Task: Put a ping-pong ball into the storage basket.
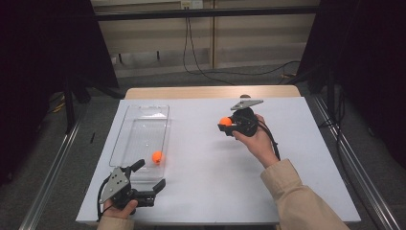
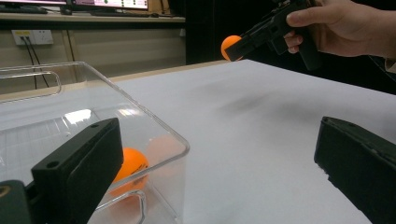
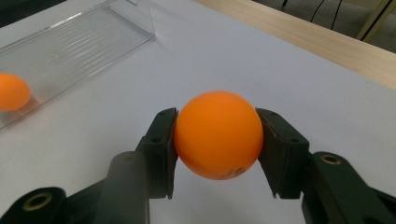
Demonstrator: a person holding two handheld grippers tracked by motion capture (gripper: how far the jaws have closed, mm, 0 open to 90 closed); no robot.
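An orange ball [image 3: 218, 134] is clamped between the two black jaws of my right gripper [image 1: 226, 122], held above the white table right of centre; the same ball [image 2: 229, 46] shows far off in the left gripper view. A second orange ball [image 1: 157, 156] lies inside the clear plastic tray [image 1: 125, 129] at its near end, also seen as the ball [image 2: 130, 164] behind the tray wall. My left gripper [image 1: 149, 178] rests at the table's near left edge, just in front of the tray, jaws wide apart with nothing between them.
The white table sheet [image 1: 201, 191] covers most of the top, with a bare wooden strip [image 1: 210, 92] at the far edge. Dark curtains and metal rails flank both sides. A cable trails from the right gripper along the person's sleeve [image 1: 297, 196].
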